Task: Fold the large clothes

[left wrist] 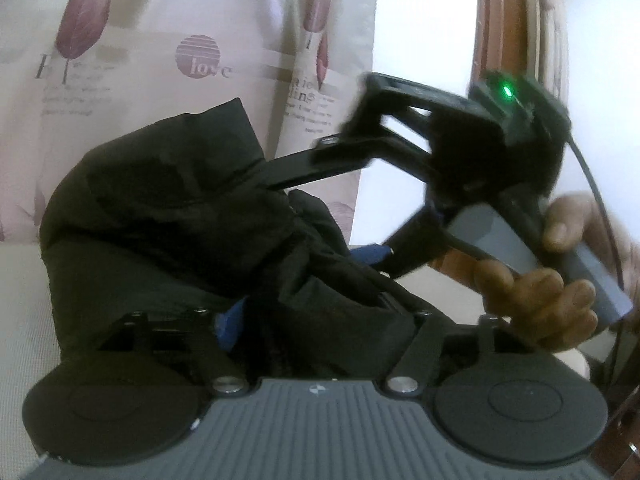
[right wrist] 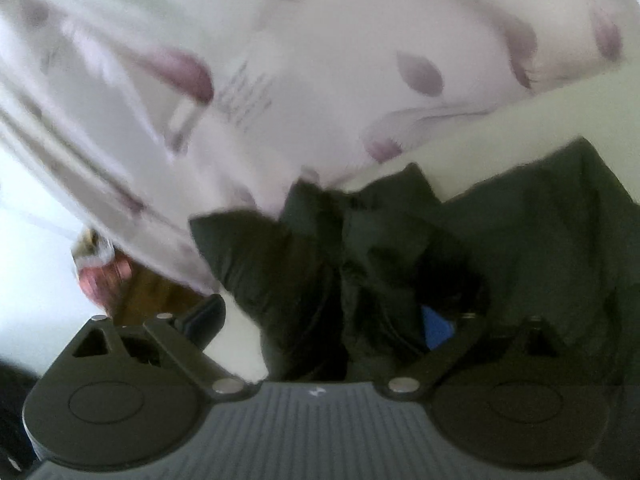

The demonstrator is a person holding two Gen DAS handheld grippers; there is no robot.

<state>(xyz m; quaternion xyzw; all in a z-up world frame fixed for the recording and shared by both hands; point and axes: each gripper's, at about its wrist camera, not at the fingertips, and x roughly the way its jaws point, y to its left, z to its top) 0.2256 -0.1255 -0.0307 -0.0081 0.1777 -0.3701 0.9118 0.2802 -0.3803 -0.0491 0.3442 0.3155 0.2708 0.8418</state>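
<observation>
A black garment (left wrist: pixel 168 216) lies bunched in a heap on a pale surface (left wrist: pixel 20 304). My left gripper (left wrist: pixel 306 312) is low against the heap. Its fingers stand apart, one blue pad (left wrist: pixel 227 320) shows, and loose cloth sags between them without being pinched. My right gripper (left wrist: pixel 326 218) comes in from the right, held by a person's hand (left wrist: pixel 540 308). It is spread wide, with its upper finger over the heap and its lower finger beside it. In the right wrist view the garment (right wrist: pixel 400 248) sits between the wide fingers of the right gripper (right wrist: pixel 324 316), nearer the right pad.
A pale cloth printed with purple leaves and the word "love" (left wrist: pixel 200 58) hangs behind the heap, and it appears blurred in the right wrist view as the printed cloth (right wrist: pixel 280 80). Brown wooden furniture (left wrist: pixel 500 20) stands at the upper right.
</observation>
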